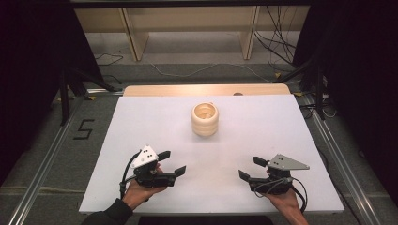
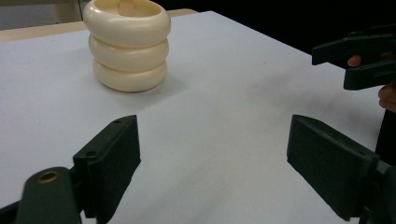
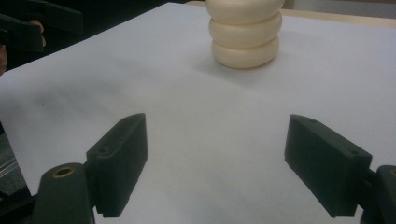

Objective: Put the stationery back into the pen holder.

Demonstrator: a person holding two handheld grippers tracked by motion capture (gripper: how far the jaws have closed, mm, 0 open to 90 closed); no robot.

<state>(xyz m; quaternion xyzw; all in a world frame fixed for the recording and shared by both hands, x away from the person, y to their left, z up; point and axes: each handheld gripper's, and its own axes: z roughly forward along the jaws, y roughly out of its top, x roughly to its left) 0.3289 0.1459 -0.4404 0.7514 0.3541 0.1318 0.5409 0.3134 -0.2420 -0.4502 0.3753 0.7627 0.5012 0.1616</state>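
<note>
The stack of three cream rings (image 1: 204, 119) stands untouched on the white board (image 1: 141, 122), toward the middle of its far edge. No step is done; reach and grasp remain. My left gripper (image 1: 172, 163) and right gripper (image 1: 249, 168) sit near the near edge, jaws spread wide, holding nothing.

cream ring stack (image 3: 245, 35), right gripper (image 3: 215, 163) jaws apart

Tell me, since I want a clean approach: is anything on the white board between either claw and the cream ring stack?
Nothing visible: bare white board lies between the left claw, the right claw and the ring stack.
</note>
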